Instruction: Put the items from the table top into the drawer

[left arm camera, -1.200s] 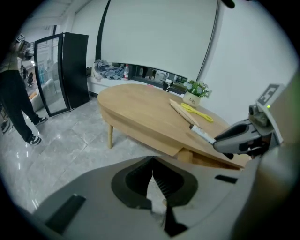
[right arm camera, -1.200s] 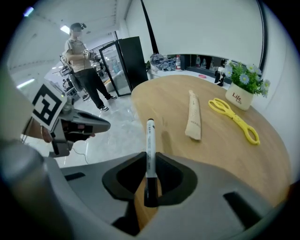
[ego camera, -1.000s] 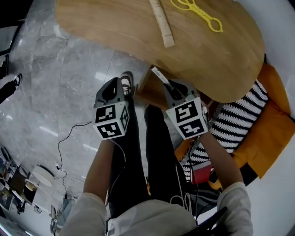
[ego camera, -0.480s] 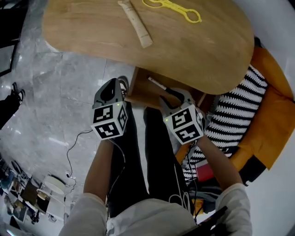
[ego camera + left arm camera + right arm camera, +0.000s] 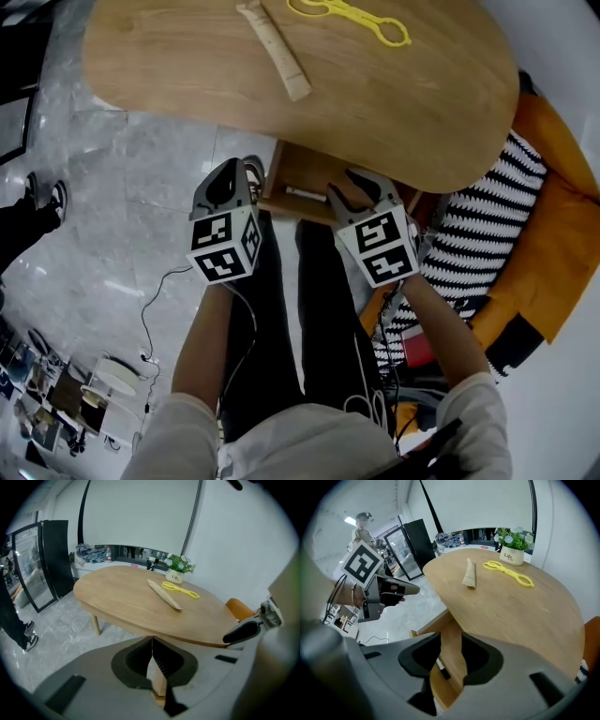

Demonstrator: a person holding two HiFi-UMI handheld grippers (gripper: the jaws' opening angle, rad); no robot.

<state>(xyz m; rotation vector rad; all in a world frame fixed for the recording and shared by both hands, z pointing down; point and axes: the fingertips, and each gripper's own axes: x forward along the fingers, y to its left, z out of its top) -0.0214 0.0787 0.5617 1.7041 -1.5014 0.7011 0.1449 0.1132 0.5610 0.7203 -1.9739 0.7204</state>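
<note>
Grey marble floor (image 5: 141, 159) spreads round an oval wooden counter (image 5: 422, 103), and a person stands at its near edge with a tool in each hand. Under that edge a wooden drawer (image 5: 281, 178) is pulled out, and a white marker with a dark cap (image 5: 305, 194) lies inside it. The right tool (image 5: 449, 641) hangs over the drawer; its jaws have just been opening and now stand wide apart, with the marker showing below the gap but not pinched. The left tool (image 5: 152, 641) is held just beside the drawer, its jaws pressed together on nothing. Up on the counter, well apart from both tools, lie a tan stick-shaped piece (image 5: 275, 47) and yellow scissors (image 5: 352, 16) near it, with a small flower pot (image 5: 512, 555) beyond.
</note>
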